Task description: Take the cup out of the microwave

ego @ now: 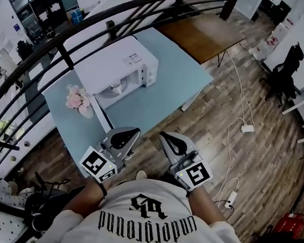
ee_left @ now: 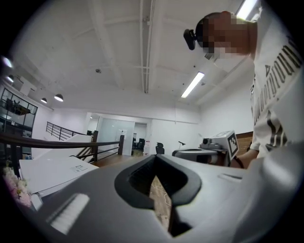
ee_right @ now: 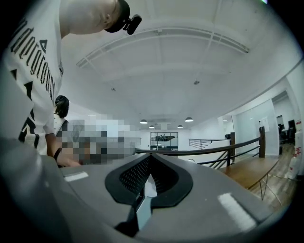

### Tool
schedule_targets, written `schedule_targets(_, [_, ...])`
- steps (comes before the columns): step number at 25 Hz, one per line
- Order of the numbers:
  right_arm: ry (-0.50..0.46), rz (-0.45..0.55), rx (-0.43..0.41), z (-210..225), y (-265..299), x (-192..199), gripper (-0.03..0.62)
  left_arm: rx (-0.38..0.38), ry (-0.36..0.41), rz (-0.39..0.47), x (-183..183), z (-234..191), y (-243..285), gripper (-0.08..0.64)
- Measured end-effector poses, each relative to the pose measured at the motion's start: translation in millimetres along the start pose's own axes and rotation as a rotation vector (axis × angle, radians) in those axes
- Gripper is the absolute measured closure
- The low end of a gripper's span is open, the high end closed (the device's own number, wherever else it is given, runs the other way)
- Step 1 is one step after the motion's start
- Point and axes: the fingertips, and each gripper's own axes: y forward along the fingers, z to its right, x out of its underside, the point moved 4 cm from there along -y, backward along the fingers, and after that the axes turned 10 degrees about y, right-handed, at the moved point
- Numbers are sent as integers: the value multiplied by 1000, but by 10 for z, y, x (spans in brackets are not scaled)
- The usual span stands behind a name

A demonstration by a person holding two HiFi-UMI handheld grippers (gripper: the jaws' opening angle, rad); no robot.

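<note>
The white microwave [ego: 117, 69] stands on a light blue table [ego: 178, 72], ahead of me and a little to the left. I cannot make out the cup in any view. My left gripper [ego: 131, 132] is held level near the table's front edge, jaws shut and empty. My right gripper [ego: 164, 136] hangs beside it over the wooden floor, also shut with nothing in it. In the left gripper view the left gripper [ee_left: 154, 159] has its tips meeting, and the microwave [ee_left: 52, 171] lies at the left. In the right gripper view the right gripper [ee_right: 151, 157] is closed too.
A pot of pink flowers [ego: 77, 98] sits on the table left of the microwave. A dark curved railing [ego: 98, 21] runs behind the table. A wooden table [ego: 204, 35] stands further back. Cables and a power strip [ego: 247, 128] lie on the floor at right, near an office chair [ego: 284, 73].
</note>
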Motion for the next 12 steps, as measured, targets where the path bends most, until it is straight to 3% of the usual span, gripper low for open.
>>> schedule_targets(5, [38,-22,-64,314,272,112,591,-69,5,-26,93,-223,88,511])
schedule_targets(12, [66,-35,-215,827,601,58,591,-244,-3,-66,155,-470,299,511])
